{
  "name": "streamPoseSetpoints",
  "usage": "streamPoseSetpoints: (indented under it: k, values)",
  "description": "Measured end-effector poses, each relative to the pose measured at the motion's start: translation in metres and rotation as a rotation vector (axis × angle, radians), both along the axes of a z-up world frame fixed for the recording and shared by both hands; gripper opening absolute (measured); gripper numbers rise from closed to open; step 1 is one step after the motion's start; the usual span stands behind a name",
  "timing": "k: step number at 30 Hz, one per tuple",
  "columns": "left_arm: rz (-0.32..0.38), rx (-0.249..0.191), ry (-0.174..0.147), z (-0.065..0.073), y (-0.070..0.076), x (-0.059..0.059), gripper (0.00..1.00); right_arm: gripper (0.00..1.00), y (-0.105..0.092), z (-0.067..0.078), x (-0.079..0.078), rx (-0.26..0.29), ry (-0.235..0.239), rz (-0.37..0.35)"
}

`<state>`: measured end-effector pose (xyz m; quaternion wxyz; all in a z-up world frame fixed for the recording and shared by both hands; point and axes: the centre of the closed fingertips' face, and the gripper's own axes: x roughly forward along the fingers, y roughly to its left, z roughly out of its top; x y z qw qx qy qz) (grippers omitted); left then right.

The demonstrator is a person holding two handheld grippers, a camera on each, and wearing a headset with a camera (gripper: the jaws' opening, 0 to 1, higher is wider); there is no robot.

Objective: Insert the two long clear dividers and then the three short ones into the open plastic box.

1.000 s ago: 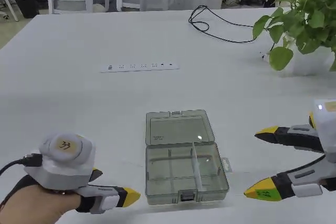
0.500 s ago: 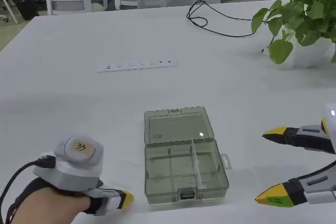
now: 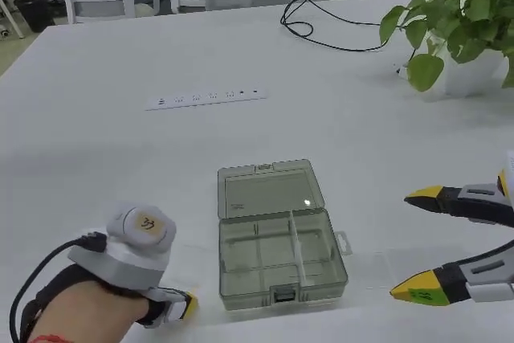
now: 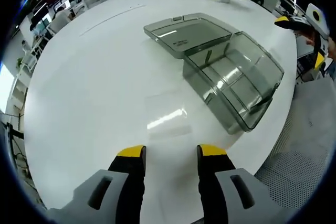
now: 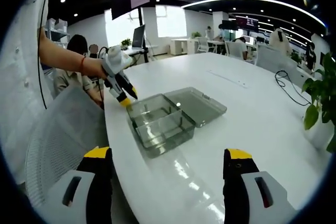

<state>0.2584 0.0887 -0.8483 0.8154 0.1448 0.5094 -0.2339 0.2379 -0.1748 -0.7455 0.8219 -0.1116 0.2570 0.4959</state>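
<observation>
Near the desk's front edge we hold the left tongs narrowly parted and empty before a flat clear divider, then the open plastic box with one divider standing inside, then the right tongs wide apart, empty.
</observation>
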Motion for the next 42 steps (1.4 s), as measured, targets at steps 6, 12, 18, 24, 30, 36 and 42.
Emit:
streamPoseSetpoints:
  k: [6, 12, 18, 24, 30, 36, 42]
  values:
    - [-0.008, 0.014, 0.031, -0.001, 0.004, 0.0, 0.32, 0.88, 0.002, -0.001, -0.002, -0.009, 0.0, 0.012]
    - [-0.014, 0.003, 0.039, -0.001, 0.004, 0.0, 0.32, 0.88, 0.003, -0.004, -0.006, -0.021, 0.004, 0.021]
    - [-0.002, -0.031, 0.06, 0.001, 0.005, 0.0, 0.31, 0.89, 0.002, -0.007, -0.01, -0.032, 0.01, 0.026]
    - [0.011, -0.064, 0.064, 0.003, 0.005, -0.002, 0.31, 0.89, 0.003, -0.008, -0.013, -0.038, 0.012, 0.025]
    - [0.061, -0.118, 0.064, 0.006, 0.006, -0.002, 0.3, 0.88, 0.005, -0.008, -0.015, -0.043, 0.015, 0.027]
    - [0.111, -0.191, 0.039, 0.018, 0.007, 0.0, 0.3, 0.88, 0.01, -0.004, -0.016, -0.044, 0.015, 0.033]
    - [0.157, -0.282, -0.002, 0.045, 0.001, -0.002, 0.3, 0.87, 0.02, 0.005, -0.014, -0.036, 0.018, 0.03]
